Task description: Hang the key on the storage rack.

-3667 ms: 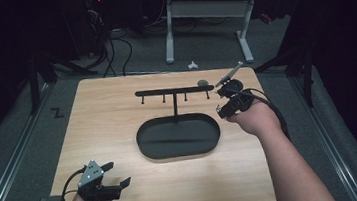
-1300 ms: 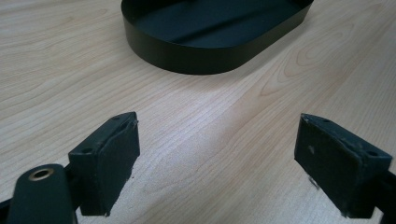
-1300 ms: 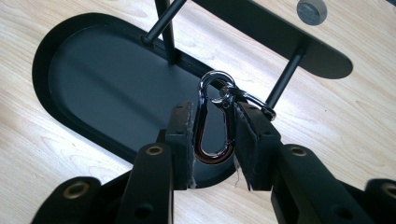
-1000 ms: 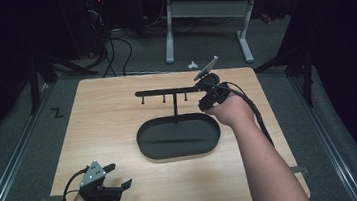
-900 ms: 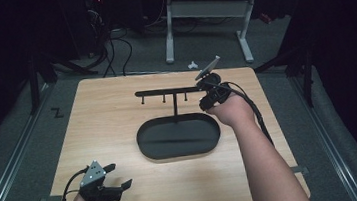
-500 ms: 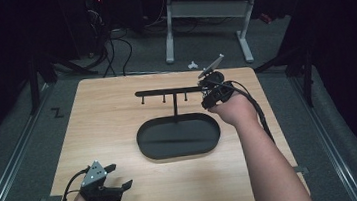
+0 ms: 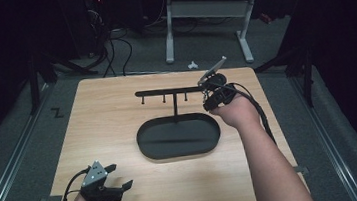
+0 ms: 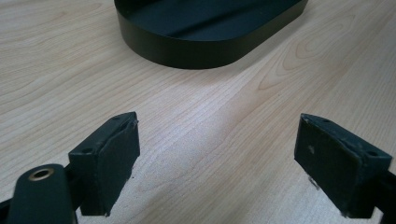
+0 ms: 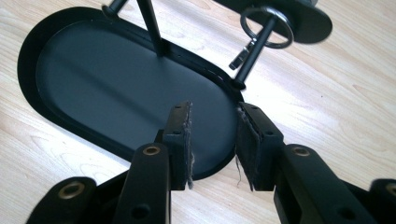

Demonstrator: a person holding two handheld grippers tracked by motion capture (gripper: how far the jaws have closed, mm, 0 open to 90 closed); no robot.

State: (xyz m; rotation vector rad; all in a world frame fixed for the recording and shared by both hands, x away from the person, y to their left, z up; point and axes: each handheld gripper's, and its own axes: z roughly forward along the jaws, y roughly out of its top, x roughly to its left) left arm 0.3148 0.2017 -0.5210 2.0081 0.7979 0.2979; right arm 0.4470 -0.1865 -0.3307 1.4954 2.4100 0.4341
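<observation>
A black stand with an oval tray base (image 7: 144,149) and a T-shaped hook bar (image 7: 165,91) sits mid-table. My right gripper (image 7: 208,97) hovers at the bar's right end, tilted down over the tray's right rim. In the right gripper view its jaws (image 9: 214,135) stand slightly apart, open with nothing between them. Just beyond them a metal ring (image 9: 283,41) with a small clasp (image 9: 240,59) hangs on the end peg (image 9: 254,51). My left gripper (image 7: 120,176) rests low at the table's front left, open wide (image 8: 215,154) over bare wood, facing the tray's wall (image 8: 205,51).
The wooden table (image 7: 98,119) has bare surface left of and in front of the stand. Beyond the far edge stand a white desk frame (image 7: 207,12) and floor cables (image 7: 110,47). A small white object (image 7: 193,65) lies on the floor.
My right gripper moved left from the table's right side to the bar's right end, then held nearly still over the last second. The left gripper has not moved.
</observation>
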